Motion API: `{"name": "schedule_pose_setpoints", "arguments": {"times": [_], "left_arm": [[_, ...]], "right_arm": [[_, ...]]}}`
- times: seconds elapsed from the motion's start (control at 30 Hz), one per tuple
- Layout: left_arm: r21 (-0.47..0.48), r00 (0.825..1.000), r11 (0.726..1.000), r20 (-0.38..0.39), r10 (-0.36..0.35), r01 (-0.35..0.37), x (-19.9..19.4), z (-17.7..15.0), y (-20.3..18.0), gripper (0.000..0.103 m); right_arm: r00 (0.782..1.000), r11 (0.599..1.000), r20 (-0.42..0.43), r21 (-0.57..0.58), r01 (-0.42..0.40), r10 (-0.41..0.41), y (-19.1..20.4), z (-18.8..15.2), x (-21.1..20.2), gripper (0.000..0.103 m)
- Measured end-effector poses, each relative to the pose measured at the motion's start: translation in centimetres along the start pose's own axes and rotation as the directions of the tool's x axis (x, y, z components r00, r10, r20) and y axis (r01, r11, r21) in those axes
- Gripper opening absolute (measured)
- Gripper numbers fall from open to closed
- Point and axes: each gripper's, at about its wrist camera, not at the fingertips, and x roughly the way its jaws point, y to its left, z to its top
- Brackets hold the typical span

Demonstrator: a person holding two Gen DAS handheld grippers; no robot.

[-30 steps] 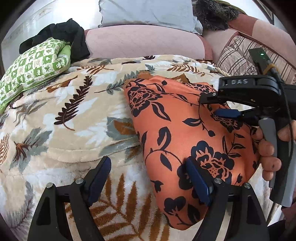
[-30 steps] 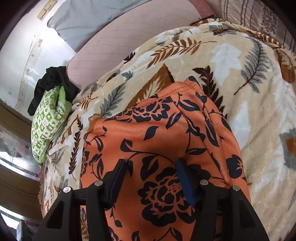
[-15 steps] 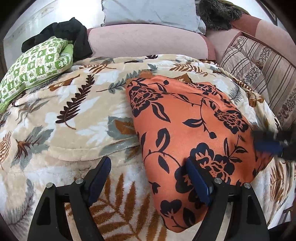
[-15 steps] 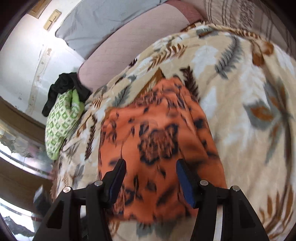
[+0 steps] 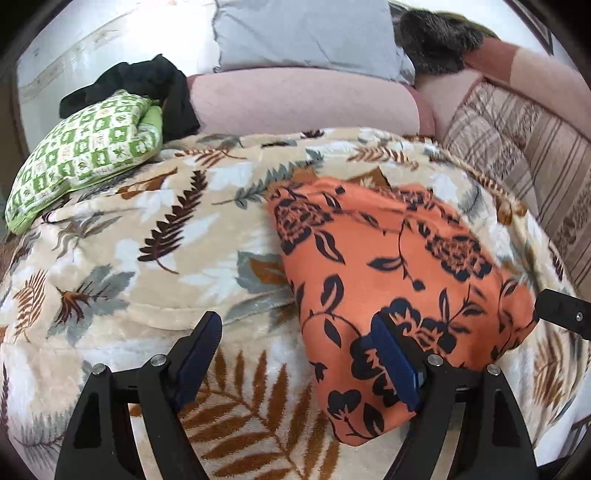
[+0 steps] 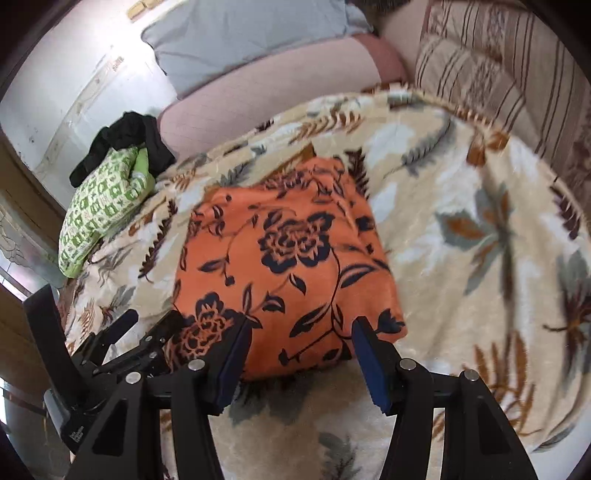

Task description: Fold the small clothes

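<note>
Leaf-patterned fleece in beige, brown and grey covers the whole working surface, a plush blanket (image 5: 155, 258) spread over a bed or sofa. Nearest the left wrist camera, the left gripper (image 5: 299, 358) hangs above it with its jaws spread wide and nothing between the blue pads; its right finger (image 5: 395, 365) stands over the near edge of the orange garment (image 5: 388, 266), though contact cannot be judged from this angle. In the right wrist view, the right gripper (image 6: 299, 354) is likewise parted and empty, poised just above the garment's near hem, with bare blanket showing below and between the pads. That view is slightly blurred. The left gripper's black body also shows at the lower left of the right wrist view.

Folded into a compact, roughly rectangular packet, the orange garment carries a dark navy rose-and-vine print and lies flat on the blanket, right of centre in the left wrist view. Its edges look tidy and no loose sleeve or flap sticks out.

Farther back on the left, a green-and-white checked cushion (image 5: 85, 166) rests at the blanket's edge, with a crumpled black cloth (image 5: 147, 85) lying partly over it. Behind these runs a pink bolster (image 5: 303, 103), and a pale grey pillow (image 5: 306, 33) leans above it against the wall. On the far right, striped brown cushions (image 5: 517, 147) line the side.
</note>
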Motion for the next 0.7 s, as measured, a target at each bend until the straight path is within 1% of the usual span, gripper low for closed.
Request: {"name": "schedule_pose_setpoints", "arguments": {"times": [0.03, 0.07, 0.2, 0.27, 0.37, 0.43, 0.57, 0.63, 0.7], "left_arm": [[-0.008, 1.000, 1.000, 0.004, -0.003, 0.003, -0.2, 0.1, 0.2, 0.083], [-0.015, 1.000, 1.000, 0.008, -0.008, 0.008, -0.4, 0.2, 0.4, 0.083], [-0.028, 1.000, 1.000, 0.007, -0.011, 0.011, -0.1, 0.4, 1.2, 0.083], [-0.026, 1.000, 1.000, 0.001, 0.000, 0.000, 0.4, 0.5, 1.4, 0.083], [-0.045, 1.000, 0.999, -0.004, 0.012, -0.012, 1.2, 0.9, 1.9, 0.083], [-0.059, 1.000, 0.998, -0.007, 0.013, -0.013, 1.7, 1.1, 2.1, 0.083], [-0.070, 0.999, 0.997, -0.017, 0.040, -0.041, 2.9, 1.4, 2.2, 0.083], [-0.067, 0.998, 0.996, -0.025, 0.060, -0.061, 3.6, 1.6, 2.1, 0.083], [-0.067, 0.997, 0.995, -0.022, 0.076, -0.078, 4.2, 1.7, 1.9, 0.083]], "right_arm": [[1.000, 1.000, 0.015, -0.001, 0.006, -0.006, 0.0, 0.2, -0.4, 0.067], [0.999, 1.000, 0.033, 0.002, 0.012, -0.012, 0.0, 0.4, -0.6, 0.069], [0.999, 0.999, 0.052, 0.031, 0.006, -0.008, -0.6, 1.4, 0.0, 0.069], [0.998, 0.998, 0.061, 0.069, -0.012, 0.008, -1.3, 2.0, 0.6, 0.069], [0.997, 0.995, 0.072, 0.094, -0.037, 0.031, -1.8, 3.4, 1.9, 0.069], [0.994, 0.993, 0.085, 0.098, -0.071, 0.063, -1.9, 4.6, 2.7, 0.069], [0.984, 0.980, 0.101, 0.116, -0.159, 0.148, -1.9, 6.5, 4.2, 0.069], [0.977, 0.971, 0.096, 0.127, -0.204, 0.193, -2.0, 7.6, 5.4, 0.069], [0.968, 0.955, 0.068, 0.154, -0.251, 0.244, -2.2, 8.3, 7.1, 0.069]]}}
